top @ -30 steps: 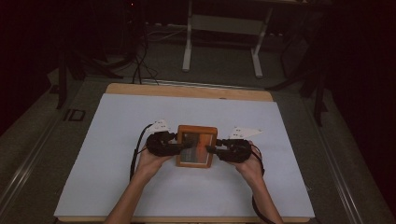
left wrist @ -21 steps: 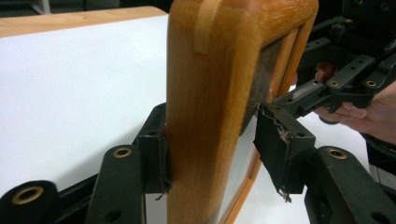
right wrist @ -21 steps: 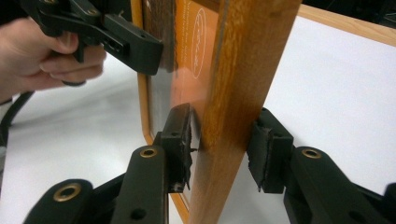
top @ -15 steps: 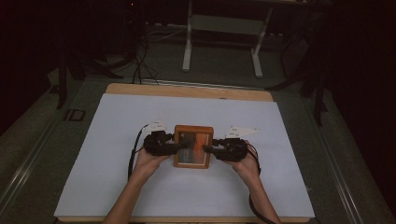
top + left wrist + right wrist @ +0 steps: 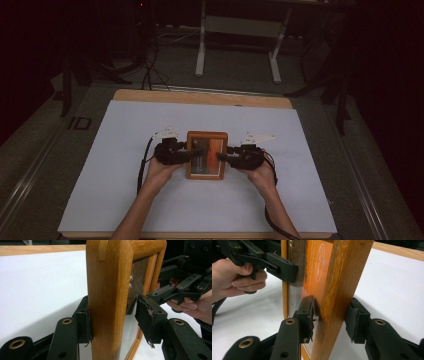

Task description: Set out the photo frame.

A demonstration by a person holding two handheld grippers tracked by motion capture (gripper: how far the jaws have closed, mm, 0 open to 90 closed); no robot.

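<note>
A wooden picture frame with an orange and dark picture hangs between both grippers over the white tabletop. My left gripper clamps its left edge; in the left gripper view the pads sit on the back and front of the frame, and its jaws have just been closing a little. My right gripper holds the opposite edge. In the right gripper view the frame stands between the pads, and these jaws have just been opening slightly while still on the wood.
A wooden strip borders the table's far side. Beyond it, on the dark floor, stand a white metal stand and cables. White surface lies all around the frame.
The frame and both hands have drifted very slightly to the left. Both grippers stay on the frame's two side edges.
</note>
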